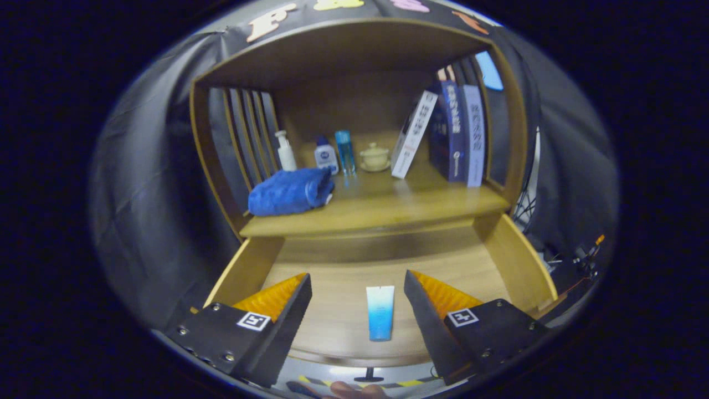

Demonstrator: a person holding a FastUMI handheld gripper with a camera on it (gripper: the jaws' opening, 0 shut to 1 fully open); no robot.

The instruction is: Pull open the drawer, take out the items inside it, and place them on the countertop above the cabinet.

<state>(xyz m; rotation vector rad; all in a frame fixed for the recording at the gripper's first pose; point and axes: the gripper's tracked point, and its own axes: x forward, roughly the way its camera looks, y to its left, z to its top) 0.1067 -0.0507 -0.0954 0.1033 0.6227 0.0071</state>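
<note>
- Gripper [357, 288] above open drawer [520, 266], jaws spread wide, gripping nothing.
- Tube [380, 312] lies flat on drawer floor betw. the two fingers, nearer the right one, touching neither.
- Tube: white at far end fading to blue at near end, lengthwise along the fingers.
- On countertop [388, 205] beyond drawer, L to R: blue towel [291, 191], white bottle [286, 151], small bottle w/ blue cap [325, 155], clear blue bottle [344, 152], lidded cup on saucer [375, 157], leaning white book [412, 136], upright blue books [458, 133].
</note>
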